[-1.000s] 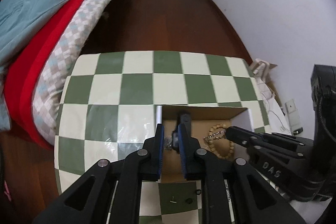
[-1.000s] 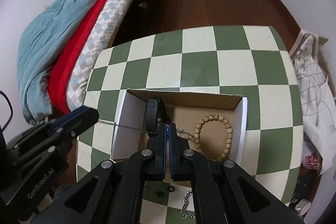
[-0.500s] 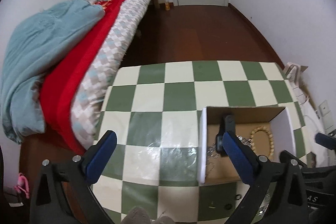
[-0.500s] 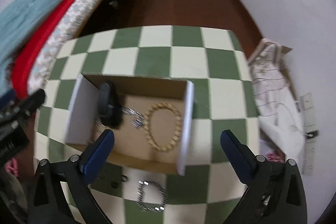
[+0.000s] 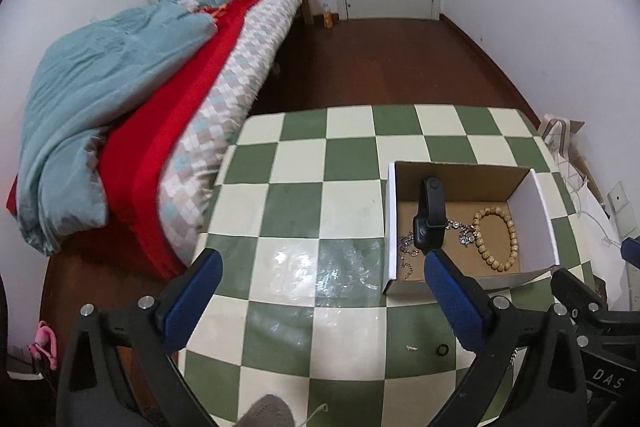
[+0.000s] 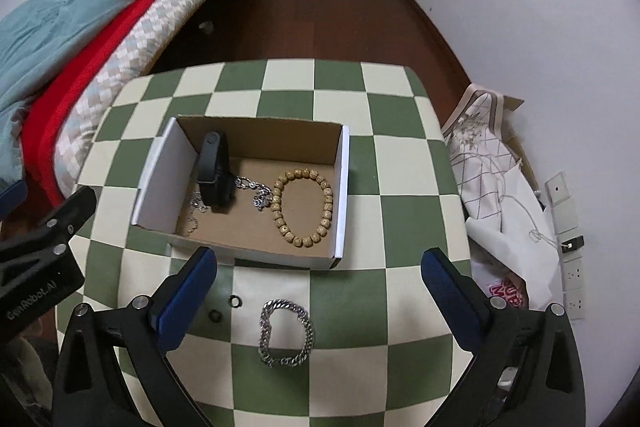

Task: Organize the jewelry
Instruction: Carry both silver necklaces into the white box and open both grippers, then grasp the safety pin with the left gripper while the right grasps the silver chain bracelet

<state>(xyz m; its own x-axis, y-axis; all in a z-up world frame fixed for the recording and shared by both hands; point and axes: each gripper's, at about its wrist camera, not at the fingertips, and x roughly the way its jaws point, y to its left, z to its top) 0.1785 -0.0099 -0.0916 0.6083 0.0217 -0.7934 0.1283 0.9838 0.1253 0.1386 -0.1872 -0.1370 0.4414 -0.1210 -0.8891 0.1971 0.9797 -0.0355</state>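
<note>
Both sets of tongs stand wide apart and empty, jaws just sprung open with nothing between them: left tongs (image 5: 322, 277) over bare green-and-cream checkered counter (image 5: 304, 163), right tongs (image 6: 318, 267) over the counter's near side. Plenty of open checks to the left of the open cardboard box with white side walls (image 6: 154, 183), and more beyond its far wall up to the counter's far edge. The bed with red and pale blue covers (image 5: 132, 99) presses close along the counter's left edge; a pale bag (image 6: 492, 163) leans by the right edge.

Inside the box: a black smart band (image 6: 216, 171) propped against the far wall, a thin silver chain (image 6: 250, 187) trailing beneath it, and a round tan wooden-bead bracelet (image 6: 304, 207) flat on the floor, toward the right wall. Outside, near the front wall, a chunky silver link bracelet (image 6: 286, 333) lies between the right tongs' fingers, with two small dark rings (image 6: 226, 307) just to its left.
</note>
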